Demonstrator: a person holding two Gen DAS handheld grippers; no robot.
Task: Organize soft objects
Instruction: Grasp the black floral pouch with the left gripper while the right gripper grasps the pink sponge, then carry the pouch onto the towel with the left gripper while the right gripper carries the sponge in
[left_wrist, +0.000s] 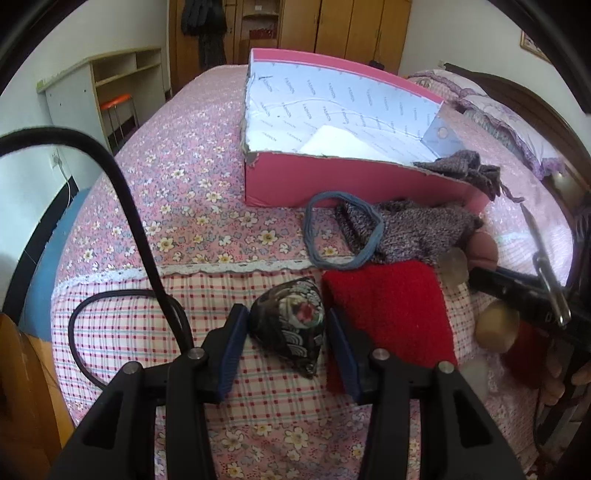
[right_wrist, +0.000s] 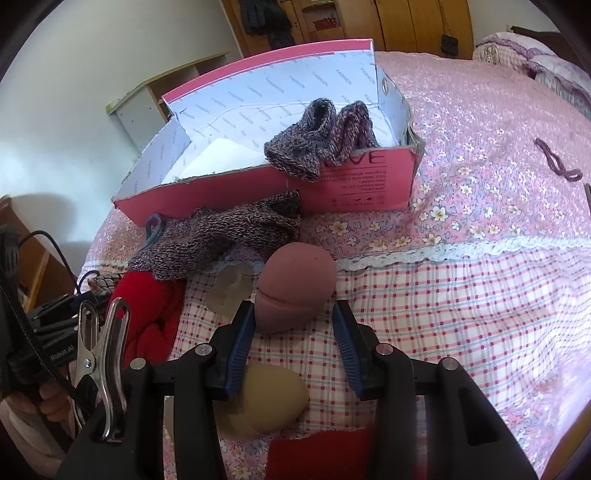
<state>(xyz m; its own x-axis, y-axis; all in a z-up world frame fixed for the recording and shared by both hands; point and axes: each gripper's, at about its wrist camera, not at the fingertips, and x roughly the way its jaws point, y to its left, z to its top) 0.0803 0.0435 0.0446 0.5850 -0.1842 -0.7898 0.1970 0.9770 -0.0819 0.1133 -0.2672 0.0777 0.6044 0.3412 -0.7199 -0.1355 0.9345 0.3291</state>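
A dark flower-patterned pouch (left_wrist: 291, 317) lies on the checked bedcover between the blue pads of my left gripper (left_wrist: 288, 334), which straddles it open. My right gripper (right_wrist: 295, 319) is open around the near end of a mauve egg-shaped sponge (right_wrist: 295, 284); a gap shows at its right pad. A tan sponge (right_wrist: 269, 402) lies under that gripper. A red cloth (left_wrist: 388, 310) sits right of the pouch. One grey knit sock (right_wrist: 317, 144) hangs over the rim of the pink shoebox (right_wrist: 258, 188); another (right_wrist: 221, 232) lies before it with a blue-grey headband (left_wrist: 314, 236).
A clear round puff (right_wrist: 231, 291) lies left of the mauve sponge. A purple hair tie (right_wrist: 557, 162) rests far right on the floral spread. A black cable (left_wrist: 122, 184) loops at the left gripper's side. A pillow (left_wrist: 491, 107) and a shelf unit (left_wrist: 110, 77) stand behind.
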